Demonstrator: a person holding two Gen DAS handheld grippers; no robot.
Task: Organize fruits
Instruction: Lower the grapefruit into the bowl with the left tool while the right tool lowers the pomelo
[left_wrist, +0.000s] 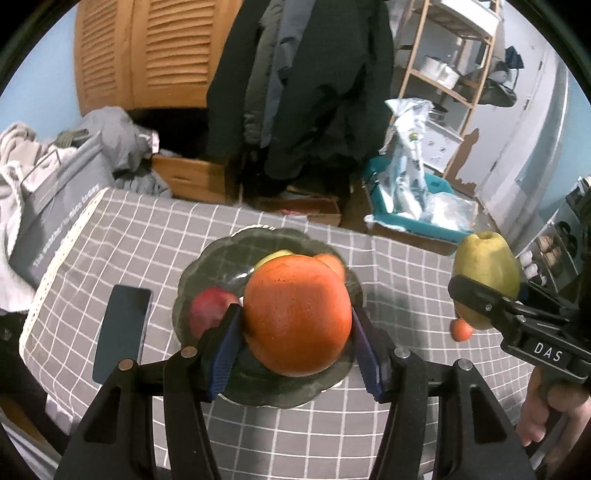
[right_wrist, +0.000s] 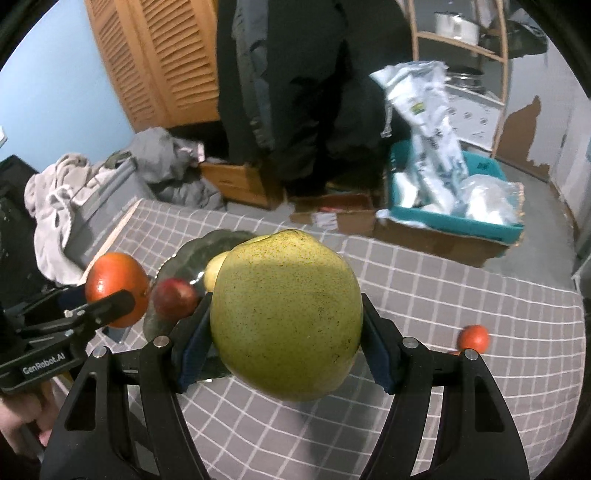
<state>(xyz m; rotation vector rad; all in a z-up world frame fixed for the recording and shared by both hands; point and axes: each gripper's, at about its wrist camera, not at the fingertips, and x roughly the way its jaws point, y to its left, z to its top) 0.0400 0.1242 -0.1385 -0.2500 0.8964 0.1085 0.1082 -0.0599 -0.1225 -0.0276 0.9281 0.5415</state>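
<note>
The left hand-held gripper (left_wrist: 295, 325) is closed on a large orange (left_wrist: 297, 314), its blue pads pressing the fruit from both sides, and it holds the orange in the air over a dark scalloped plate (left_wrist: 207, 254) that sits on the grey checked tabletop (left_wrist: 155, 236). The plate already holds a red apple (left_wrist: 210, 308) at its left side, a yellow fruit (left_wrist: 275, 255) toward the back and a smaller orange fruit (left_wrist: 332, 263) beside that; the last two are mostly hidden behind the held orange, so what kind they are cannot be told. The right hand-held gripper (right_wrist: 286, 332) clamps a big green-yellow pear (right_wrist: 286, 317) between its pads, with the jaws set wide around it, and holds it above the tabletop just to the right of the plate. In the right wrist view the plate's rim (right_wrist: 207, 240) shows behind the pear, with the apple (right_wrist: 173, 297) and a bit of the yellow fruit (right_wrist: 214, 273) in it. One small tangerine (right_wrist: 472, 336) lies loose on the cloth at the right, well apart from the plate. A dark phone (left_wrist: 123, 328) lies flat on the tabletop left of the plate. Beyond the tabletop a teal bin (right_wrist: 454, 218) on the floor holds crumpled plastic bags (right_wrist: 432, 122).
</note>
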